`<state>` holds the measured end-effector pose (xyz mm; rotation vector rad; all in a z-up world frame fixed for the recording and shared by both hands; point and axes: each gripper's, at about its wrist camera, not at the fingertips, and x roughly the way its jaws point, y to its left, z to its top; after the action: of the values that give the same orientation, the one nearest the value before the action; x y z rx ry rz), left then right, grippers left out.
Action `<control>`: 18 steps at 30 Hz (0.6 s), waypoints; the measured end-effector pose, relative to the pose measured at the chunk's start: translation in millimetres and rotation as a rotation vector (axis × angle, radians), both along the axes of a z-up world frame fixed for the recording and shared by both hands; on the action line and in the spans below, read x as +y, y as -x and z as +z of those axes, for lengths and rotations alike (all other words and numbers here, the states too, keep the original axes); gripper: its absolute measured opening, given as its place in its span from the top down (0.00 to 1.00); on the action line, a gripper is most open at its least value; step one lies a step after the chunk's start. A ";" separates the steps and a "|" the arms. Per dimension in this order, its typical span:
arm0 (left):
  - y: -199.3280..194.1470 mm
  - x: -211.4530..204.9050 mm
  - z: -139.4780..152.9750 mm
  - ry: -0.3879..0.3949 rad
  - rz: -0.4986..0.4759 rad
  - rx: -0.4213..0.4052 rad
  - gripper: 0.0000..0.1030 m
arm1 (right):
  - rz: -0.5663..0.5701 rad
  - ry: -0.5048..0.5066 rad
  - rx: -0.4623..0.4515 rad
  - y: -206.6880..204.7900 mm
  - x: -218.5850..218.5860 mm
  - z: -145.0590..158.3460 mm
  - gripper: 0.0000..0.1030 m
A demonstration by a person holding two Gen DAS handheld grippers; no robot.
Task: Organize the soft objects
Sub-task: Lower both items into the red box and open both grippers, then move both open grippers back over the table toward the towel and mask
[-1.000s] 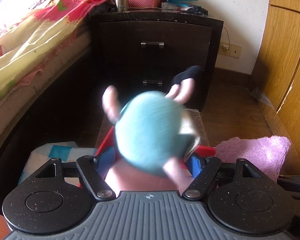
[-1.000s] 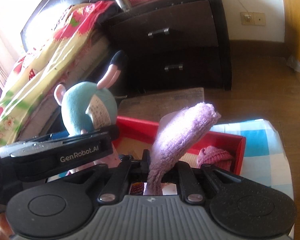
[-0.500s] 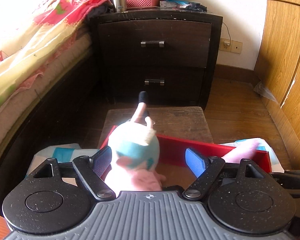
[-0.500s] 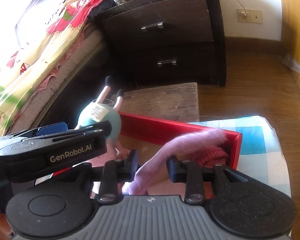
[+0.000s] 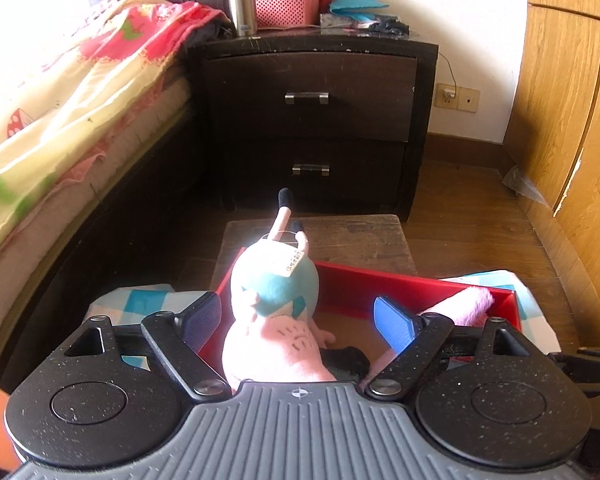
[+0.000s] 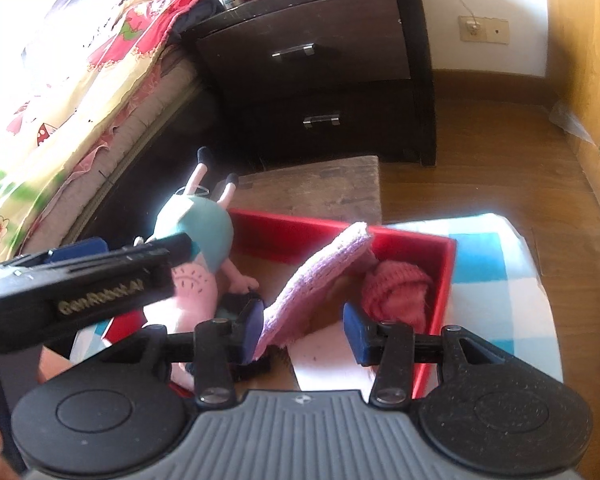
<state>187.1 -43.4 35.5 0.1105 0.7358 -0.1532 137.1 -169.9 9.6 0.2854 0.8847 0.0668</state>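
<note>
Soft and light, the plush toy (image 5: 274, 312) is sitting between the wide, opening left claw (image 5: 298, 318), in the red box (image 5: 400, 280), while the lilac cloth (image 6: 320, 276) is slipping from the opening right claw (image 6: 302, 326), best pinched mid-fold.

Red box (image 6: 446, 272) sits on blue-and-white checked cloth (image 6: 496, 280). Inside: plush pig (image 5: 274, 320), purple towel (image 6: 320, 280), pink knit item (image 6: 396, 290).

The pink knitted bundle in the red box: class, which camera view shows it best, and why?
The right wrist view. There the pink knitted bundle lies in plain sight in the red box's right corner, beside the lilac cloth. The left wrist view does not show it clearly; only the cloth's tip shows.
</note>
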 end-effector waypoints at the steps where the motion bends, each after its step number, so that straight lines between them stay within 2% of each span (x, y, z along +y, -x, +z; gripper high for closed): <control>1: 2.7 0.1 2.4 -0.003 -0.001 -0.002 0.20 | 0.000 -0.001 0.000 3.6 0.4 1.7 0.79; 18: 58.4 10.8 19.8 0.012 -0.029 -0.005 0.19 | 0.009 -0.012 0.014 67.3 4.0 20.0 0.78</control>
<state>128.8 -32.6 55.3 0.1104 0.7282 -0.1844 69.8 -165.9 29.6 0.2935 0.9001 0.0780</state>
